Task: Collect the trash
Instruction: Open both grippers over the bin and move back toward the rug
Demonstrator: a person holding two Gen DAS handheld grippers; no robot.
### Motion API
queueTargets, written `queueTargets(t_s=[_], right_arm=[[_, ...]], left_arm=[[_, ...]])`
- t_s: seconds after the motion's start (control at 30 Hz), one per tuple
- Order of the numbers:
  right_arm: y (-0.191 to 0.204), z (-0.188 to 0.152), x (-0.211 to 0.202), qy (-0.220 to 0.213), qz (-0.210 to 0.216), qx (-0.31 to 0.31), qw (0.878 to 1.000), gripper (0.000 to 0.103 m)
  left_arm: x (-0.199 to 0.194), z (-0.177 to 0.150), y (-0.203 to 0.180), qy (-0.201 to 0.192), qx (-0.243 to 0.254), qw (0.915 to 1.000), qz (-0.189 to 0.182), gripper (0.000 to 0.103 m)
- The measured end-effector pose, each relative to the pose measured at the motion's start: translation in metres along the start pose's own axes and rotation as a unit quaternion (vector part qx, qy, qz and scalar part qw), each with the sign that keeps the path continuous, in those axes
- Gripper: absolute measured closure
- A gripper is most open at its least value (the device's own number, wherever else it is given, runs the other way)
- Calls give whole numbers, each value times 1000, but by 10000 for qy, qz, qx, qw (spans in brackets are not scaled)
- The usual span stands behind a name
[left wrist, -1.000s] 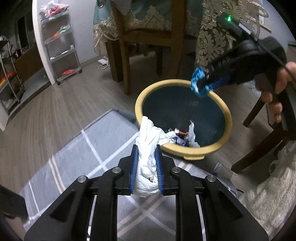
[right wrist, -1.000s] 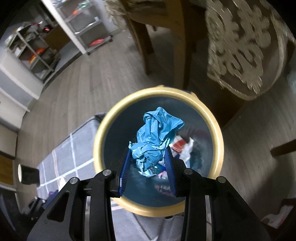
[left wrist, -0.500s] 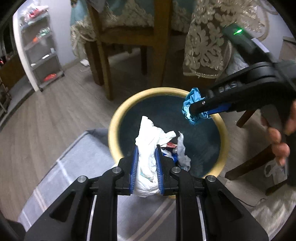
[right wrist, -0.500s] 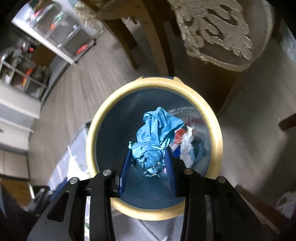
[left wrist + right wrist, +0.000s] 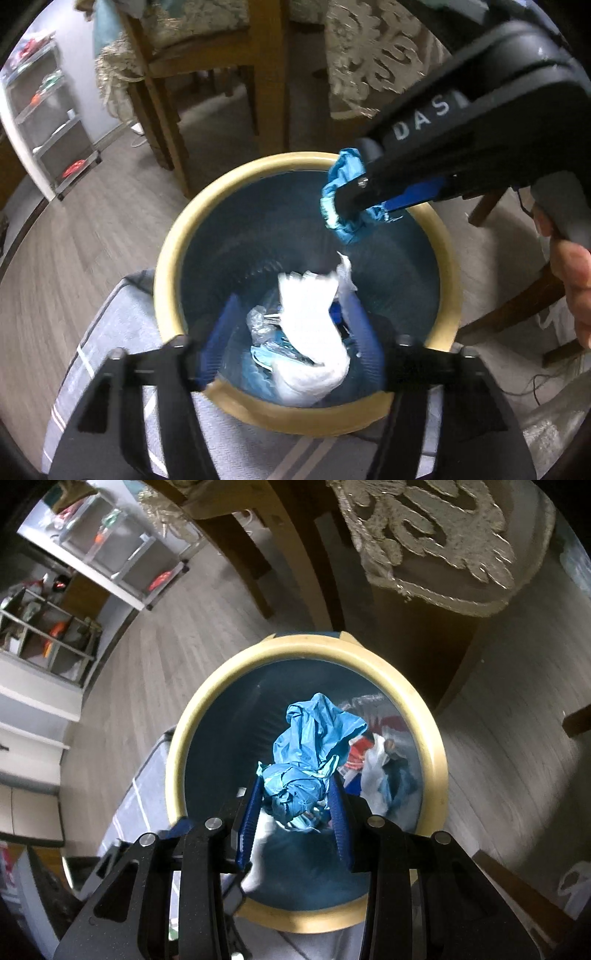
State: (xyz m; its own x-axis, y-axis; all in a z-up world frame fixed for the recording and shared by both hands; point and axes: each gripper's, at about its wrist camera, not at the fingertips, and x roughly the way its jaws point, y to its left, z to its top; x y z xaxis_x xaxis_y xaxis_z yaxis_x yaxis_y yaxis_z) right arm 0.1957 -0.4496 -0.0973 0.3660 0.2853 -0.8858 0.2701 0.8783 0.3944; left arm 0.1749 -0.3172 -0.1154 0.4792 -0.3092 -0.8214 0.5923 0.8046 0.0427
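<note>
Our left hand-held gripper (image 5: 291, 339) has just been opening, white tissue (image 5: 310, 343) loose between its jaws over the bin (image 5: 166, 266), while our right hand-held gripper (image 5: 295, 805) clamps the blue wrapper (image 5: 310, 753), which risks snagging on release.

The right gripper (image 5: 295, 808) clamps crumpled blue plastic (image 5: 310, 760) (pads pressing) above the bin (image 5: 177, 738).

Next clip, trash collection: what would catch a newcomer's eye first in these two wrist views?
The round bin with the yellow rim fills the middle of both views. Above its far side the right gripper is clamped on a crumpled blue wrapper. Nearer, the left gripper has just been opening, and the white tissue wad hangs blurred between its spread jaws over the trash already inside.
</note>
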Motion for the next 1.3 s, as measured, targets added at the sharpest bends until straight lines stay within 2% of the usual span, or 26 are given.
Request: queueTargets(t_s=[0.27, 0.33, 0.4, 0.47, 0.73, 0.9, 1.0, 1.07, 1.2, 1.3], right_arm=[[21, 0, 14, 77, 40, -387, 9992, 65], [29, -1, 14, 47, 16, -524, 9986, 61], [35, -1, 10, -54, 1, -606, 9981, 46], [37, 0, 7, -91, -6, -613, 9981, 39], [54, -11, -8, -131, -139, -964, 9952, 35], [71, -28, -38, -480, -389, -1273, 9899, 25], [84, -45, -59, -761, -384, -1333, 9874, 19], [95, -59, -70, -916, -292, -1424, 9851, 11], [115, -88, -85, -1131, -172, -1690, 9789, 8], [131, -111, -88, -1146, -45, -1856, 9759, 8]], left_arm=[[-17, -17, 36, -99, -577, 9981, 207, 38], [-20, -20, 43, -86, -639, 9975, 278, 38], [-26, -23, 47, -68, -656, 9972, 360, 38], [-32, -25, 51, -98, -656, 9967, 468, 37], [-70, -37, 60, -213, -820, 9938, 716, 33], [-111, -51, 63, -367, -954, 9909, 877, 32], [-137, -62, 68, -449, -1154, 9876, 965, 28], [-154, -72, 71, -483, -1285, 9854, 1005, 27], [-199, -97, 79, -565, -1529, 9793, 1199, 16], [-227, -121, 86, -568, -1709, 9736, 1405, 12]])
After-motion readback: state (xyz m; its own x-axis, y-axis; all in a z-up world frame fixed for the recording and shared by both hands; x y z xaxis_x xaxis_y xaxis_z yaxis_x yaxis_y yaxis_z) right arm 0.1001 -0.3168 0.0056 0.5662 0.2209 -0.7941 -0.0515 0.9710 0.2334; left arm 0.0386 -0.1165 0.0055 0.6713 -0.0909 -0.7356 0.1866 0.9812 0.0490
